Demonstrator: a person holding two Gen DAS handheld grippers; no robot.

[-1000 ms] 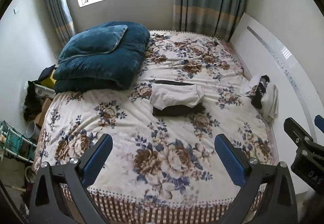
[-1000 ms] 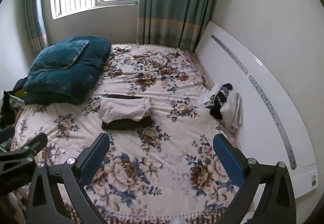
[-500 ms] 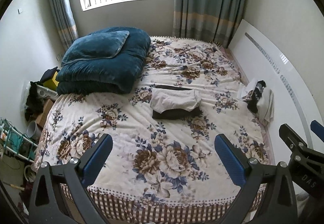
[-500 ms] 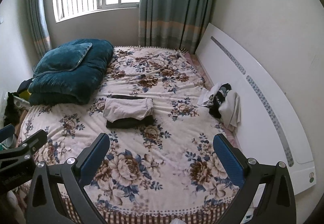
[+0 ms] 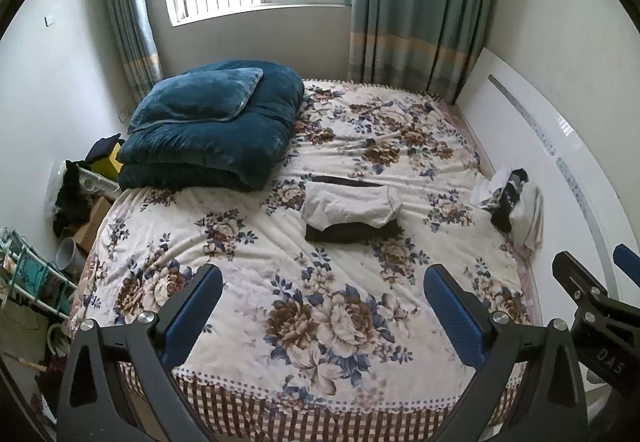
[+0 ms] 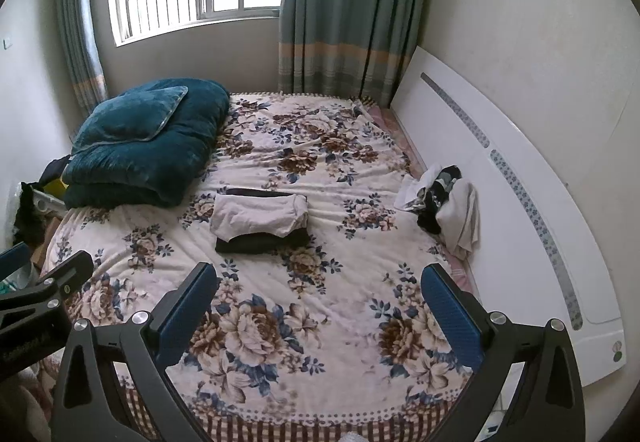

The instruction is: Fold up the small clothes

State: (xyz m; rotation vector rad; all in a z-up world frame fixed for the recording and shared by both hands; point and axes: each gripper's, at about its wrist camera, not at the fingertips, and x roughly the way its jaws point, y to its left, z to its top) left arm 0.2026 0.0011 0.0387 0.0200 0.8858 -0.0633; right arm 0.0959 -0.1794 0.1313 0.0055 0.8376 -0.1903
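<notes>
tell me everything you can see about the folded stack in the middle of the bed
The folded stack is two soft cloth garments: a pale, slightly wrinkled one lying on top of a black one that shows at its near and far edges. It rests flat on the floral bedspread, apart from the blue quilt and both grippers.

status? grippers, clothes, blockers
Left gripper and right gripper open, empty, above bed's near edge. Folded stack mid-bed; unfolded pile by headboard. Nothing in between.
</notes>
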